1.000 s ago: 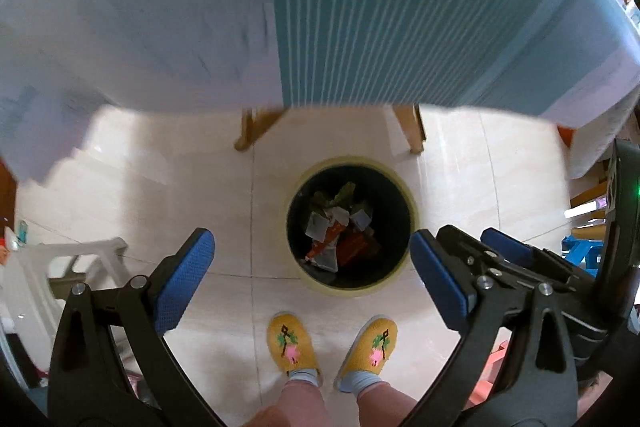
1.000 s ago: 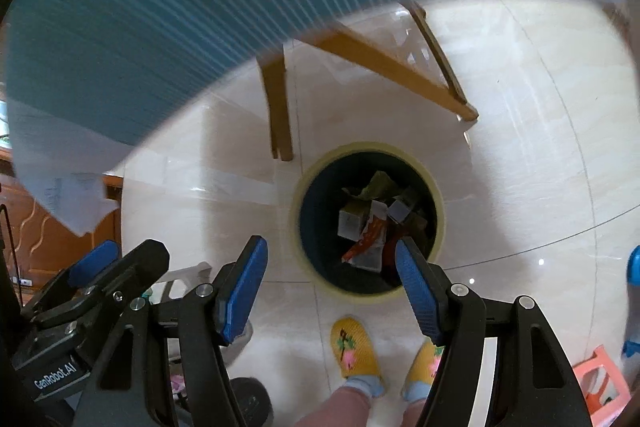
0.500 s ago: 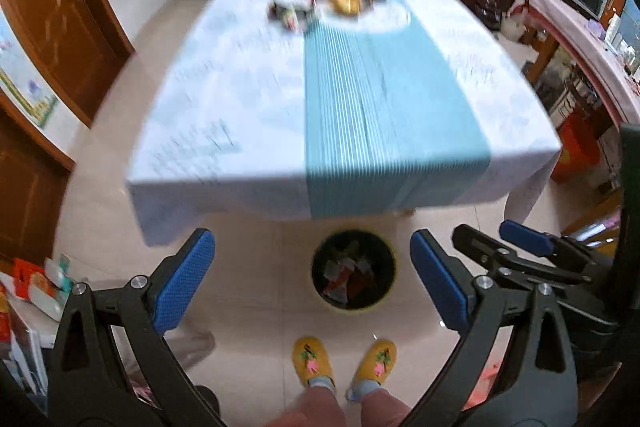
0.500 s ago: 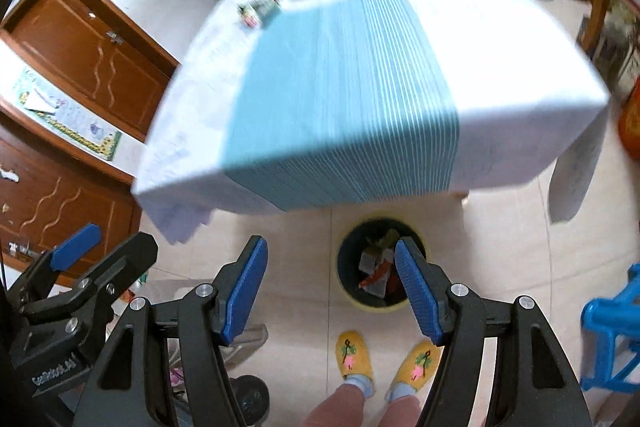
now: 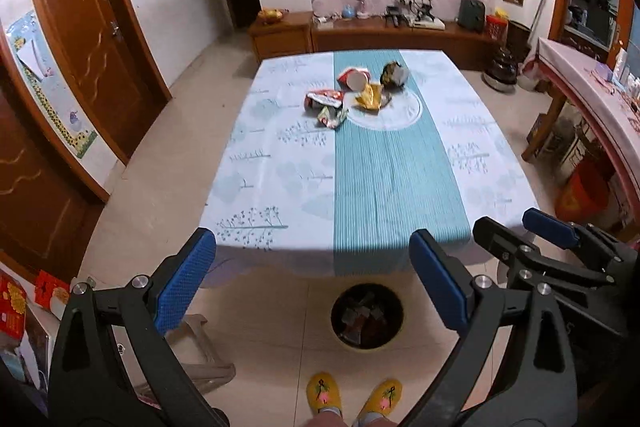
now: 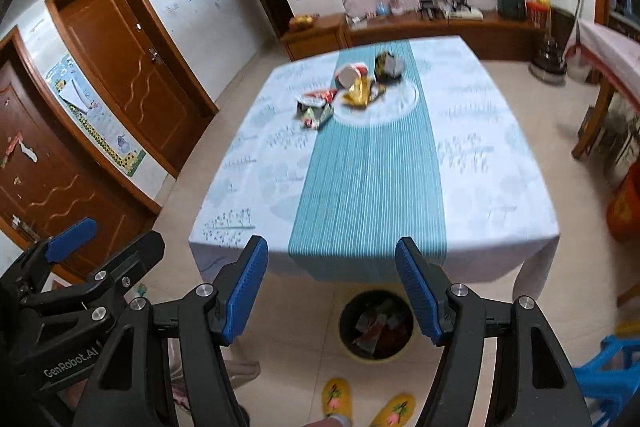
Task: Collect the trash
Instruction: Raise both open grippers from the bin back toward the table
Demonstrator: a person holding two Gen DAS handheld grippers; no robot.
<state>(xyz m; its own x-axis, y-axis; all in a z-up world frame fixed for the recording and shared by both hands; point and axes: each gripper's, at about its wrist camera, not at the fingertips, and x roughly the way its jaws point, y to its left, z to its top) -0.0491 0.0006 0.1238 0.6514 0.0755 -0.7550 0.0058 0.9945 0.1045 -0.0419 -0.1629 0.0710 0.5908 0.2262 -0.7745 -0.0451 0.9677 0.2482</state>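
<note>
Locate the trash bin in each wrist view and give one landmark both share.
Left wrist: trash bin bottom centre, on the floor below the table edge.
Right wrist: trash bin bottom centre-right, between the blue pads.
Shared landmark: the teal runner ends just above it.

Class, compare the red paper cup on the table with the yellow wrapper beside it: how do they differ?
The red paper cup is a rigid round tube lying on its side, its white inside showing; the yellow wrapper is crumpled, flat and shiny. The cup lies farther from the grippers, the wrapper nearer. Both rest on the teal runner.
</note>
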